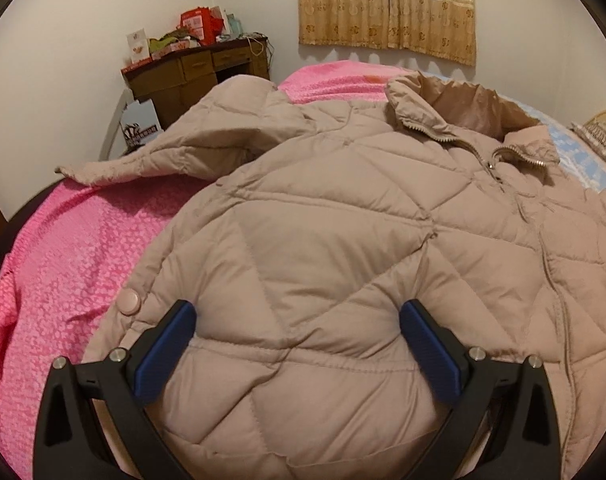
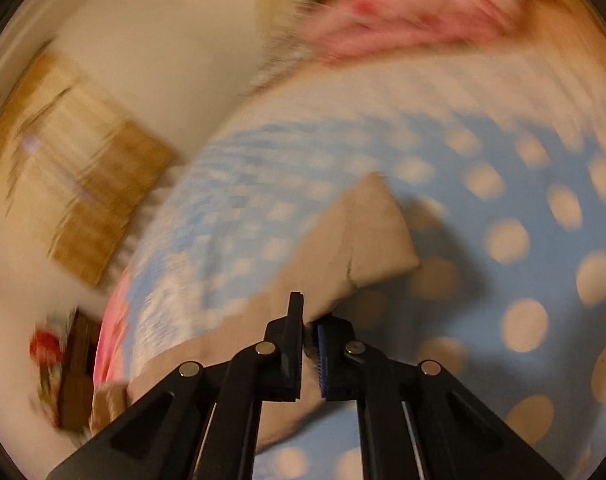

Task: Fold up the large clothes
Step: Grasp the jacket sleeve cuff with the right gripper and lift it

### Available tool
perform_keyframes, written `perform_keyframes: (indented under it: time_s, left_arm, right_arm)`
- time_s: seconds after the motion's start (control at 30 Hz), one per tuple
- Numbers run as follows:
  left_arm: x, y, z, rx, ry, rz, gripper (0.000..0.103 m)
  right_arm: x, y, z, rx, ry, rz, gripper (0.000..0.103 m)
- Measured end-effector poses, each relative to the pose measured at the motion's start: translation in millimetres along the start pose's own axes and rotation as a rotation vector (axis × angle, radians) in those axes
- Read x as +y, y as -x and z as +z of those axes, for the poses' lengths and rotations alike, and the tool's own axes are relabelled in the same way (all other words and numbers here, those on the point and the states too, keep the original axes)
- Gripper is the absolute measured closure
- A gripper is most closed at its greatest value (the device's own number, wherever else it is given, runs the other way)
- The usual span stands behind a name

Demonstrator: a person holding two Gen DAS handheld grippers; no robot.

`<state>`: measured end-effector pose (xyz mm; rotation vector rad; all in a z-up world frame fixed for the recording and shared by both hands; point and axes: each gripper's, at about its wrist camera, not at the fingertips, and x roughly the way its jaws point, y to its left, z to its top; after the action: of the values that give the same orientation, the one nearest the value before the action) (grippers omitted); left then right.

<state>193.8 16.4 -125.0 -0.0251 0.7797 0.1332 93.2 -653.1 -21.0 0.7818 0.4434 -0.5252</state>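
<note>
Beige quilted jacket (image 1: 323,220) spread on pink bedspread (image 1: 63,248), collar toward curtains (image 1: 387,4). Left gripper (image 1: 295,344) over jacket hem, jaws wide. Right gripper (image 2: 309,336) clamped on jacket sleeve (image 2: 367,236) above dotted blue sheet (image 2: 503,184); view blurred.

Lighting was warm, dim and indoor; I could not tell its source. My left wrist view was sharp, the jacket (image 1: 343,240) evenly lit with soft shadows in its quilting. Fisheye distortion bowed the bed (image 1: 63,248) and walls, with black vignette at the corners. My right wrist view was heavily motion-blurred; only my fingers (image 2: 295,352) stayed crisp. No glare was noted.
</note>
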Motion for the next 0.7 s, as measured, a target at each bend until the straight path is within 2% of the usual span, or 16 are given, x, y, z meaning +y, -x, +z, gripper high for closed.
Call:
perform_keyframes:
  time_s: [0.1, 0.2, 0.37, 0.43, 0.53, 0.57, 0.7]
  left_arm:
    - [1.7, 4.8, 2.5, 0.027, -0.016, -0.016, 0.000]
    - [6.8, 18.6, 5.7, 0.033, -0.023, -0.041, 0.000]
    - [24.9, 49.6, 14.9, -0.053, 0.019, -0.057, 0.000]
    - [33.8, 58.8, 19.6, -0.073, 0.034, -0.054, 0.000]
    - [48.5, 67.5, 22.5, -0.097, 0.046, -0.048, 0.000]
    - [52.6, 69.3, 22.5, -0.108, 0.044, -0.035, 0.000]
    - [68.0, 68.3, 18.6, -0.129, 0.029, 0.015, 0.000]
  right_arm:
    - [82.0, 27.3, -10.5, -0.014, 0.181, 0.116, 0.098]
    - [171.2, 53.0, -40.0, 0.002, 0.383, 0.253, 0.098]
    - [292.2, 56.4, -127.9, 0.140, 0.605, 0.476, 0.098]
    - [322.6, 47.1, -164.2, 0.185, 0.667, 0.525, 0.098]
    - [357.7, 19.5, -233.8, 0.309, 0.723, 0.593, 0.098]
    - [368.8, 5.9, -263.2, 0.361, 0.739, 0.601, 0.098]
    - [382.7, -37.6, -331.7, 0.455, 0.788, 0.571, 0.098]
